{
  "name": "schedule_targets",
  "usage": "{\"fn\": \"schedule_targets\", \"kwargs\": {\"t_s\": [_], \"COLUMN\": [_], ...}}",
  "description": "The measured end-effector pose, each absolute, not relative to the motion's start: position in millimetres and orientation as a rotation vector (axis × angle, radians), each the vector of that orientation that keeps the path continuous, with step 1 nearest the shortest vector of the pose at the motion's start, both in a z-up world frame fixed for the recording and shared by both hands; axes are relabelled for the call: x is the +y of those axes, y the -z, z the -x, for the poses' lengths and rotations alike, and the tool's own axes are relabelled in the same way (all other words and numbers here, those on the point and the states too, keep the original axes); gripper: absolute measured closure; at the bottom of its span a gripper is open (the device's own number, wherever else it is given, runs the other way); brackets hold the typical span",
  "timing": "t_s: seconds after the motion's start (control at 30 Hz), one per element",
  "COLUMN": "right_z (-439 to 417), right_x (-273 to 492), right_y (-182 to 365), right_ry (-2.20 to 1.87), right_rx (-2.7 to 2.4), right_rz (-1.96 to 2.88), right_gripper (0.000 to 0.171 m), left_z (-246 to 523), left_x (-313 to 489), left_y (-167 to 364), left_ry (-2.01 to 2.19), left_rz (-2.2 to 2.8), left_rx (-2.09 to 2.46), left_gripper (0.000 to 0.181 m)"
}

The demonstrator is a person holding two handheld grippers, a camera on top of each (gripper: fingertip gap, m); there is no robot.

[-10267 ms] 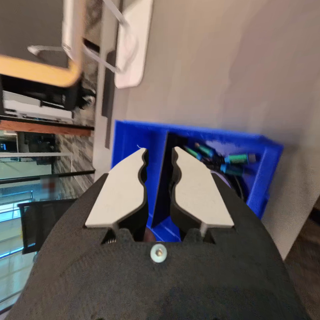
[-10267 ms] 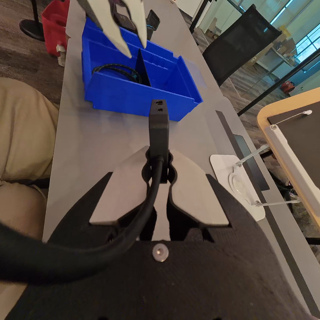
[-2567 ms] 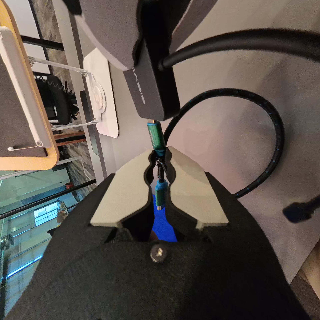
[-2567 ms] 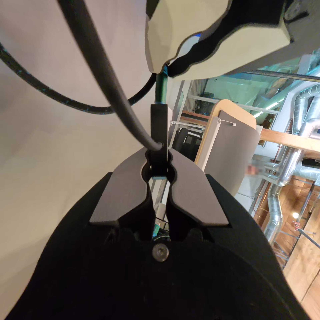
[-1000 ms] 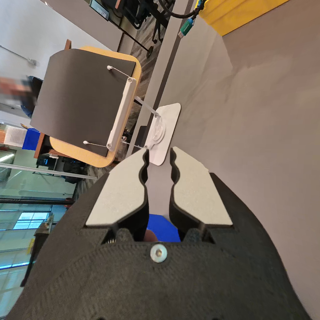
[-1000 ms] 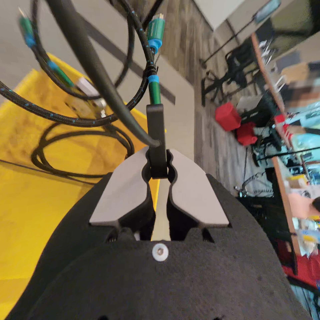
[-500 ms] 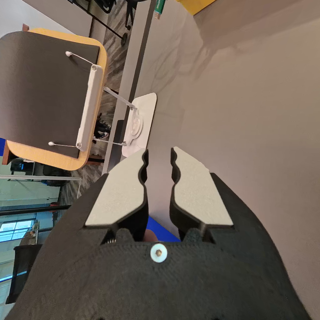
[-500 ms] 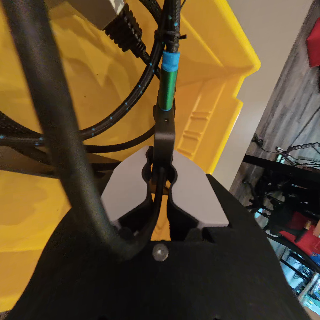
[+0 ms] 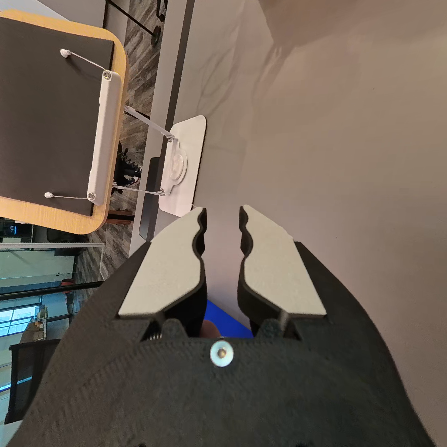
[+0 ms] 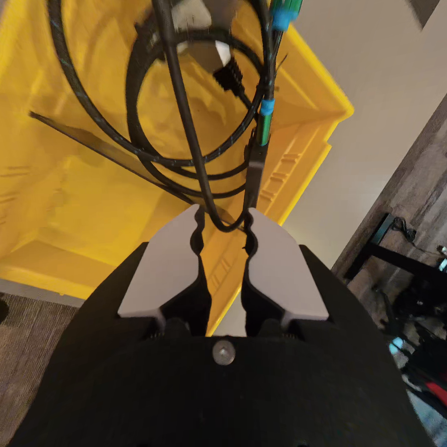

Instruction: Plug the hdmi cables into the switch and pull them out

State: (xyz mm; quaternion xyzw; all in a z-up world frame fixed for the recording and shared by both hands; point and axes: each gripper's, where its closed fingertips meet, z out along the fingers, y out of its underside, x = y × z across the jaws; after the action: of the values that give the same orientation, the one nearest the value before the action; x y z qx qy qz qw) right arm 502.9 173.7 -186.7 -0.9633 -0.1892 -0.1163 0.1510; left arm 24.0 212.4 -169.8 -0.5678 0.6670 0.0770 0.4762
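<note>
We saw the black switch (image 10: 256, 167), a green-ended HDMI cable (image 10: 264, 125) plugged into it, hanging over the yellow bin (image 10: 72, 217) just beyond our right gripper (image 10: 223, 212), whose fingers stood apart, gripping nothing. Our left gripper (image 9: 222, 212) gaped empty above the grey table (image 9: 338, 169).

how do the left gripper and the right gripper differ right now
The left gripper points along a bare grey tabletop toward a white stand base; the right gripper hangs over a yellow bin of cables.
Nothing lies between the left gripper's fingers; a thin black cable loops between the right gripper's fingertips, unclamped, with a black switch just beyond.
Both are open and have grey pads on black bodies.
</note>
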Motion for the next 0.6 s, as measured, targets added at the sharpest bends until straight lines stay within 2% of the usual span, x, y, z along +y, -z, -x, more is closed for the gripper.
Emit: {"fn": "schedule_targets", "kwargs": {"t_s": [0.07, 0.17, 0.33, 0.47, 0.6], "right_z": [-493.3, -496.9, -495.2, -491.1, -486.7], "right_x": [181.5, 188.5, 196.1, 192.1, 185.9], "right_y": [177.3, 187.6, 238.5, 247.2, 220.7], "right_ry": [0.275, 0.285, 0.166, 0.142, 0.127], "right_rx": [-0.546, -0.524, -0.501, -0.532, -0.526], "right_rz": [2.69, 2.7, 2.804, 2.857, 2.822], "right_gripper": [0.159, 0.162, 0.167, 0.161, 0.136], "left_z": [-23.9, -24.2, -23.3, -22.6, -21.1], "left_x": [212.2, 210.8, 209.2, 209.0, 210.3], "left_y": [169.9, 170.3, 168.4, 168.1, 169.6], "left_ry": [-0.186, -0.185, -0.187, -0.188, -0.193], "left_rz": [1.388, 1.386, 1.384, 1.386, 1.393], "left_rx": [1.632, 1.641, 1.64, 1.641, 1.645], "left_gripper": [0.156, 0.155, 0.155, 0.155, 0.155]}}
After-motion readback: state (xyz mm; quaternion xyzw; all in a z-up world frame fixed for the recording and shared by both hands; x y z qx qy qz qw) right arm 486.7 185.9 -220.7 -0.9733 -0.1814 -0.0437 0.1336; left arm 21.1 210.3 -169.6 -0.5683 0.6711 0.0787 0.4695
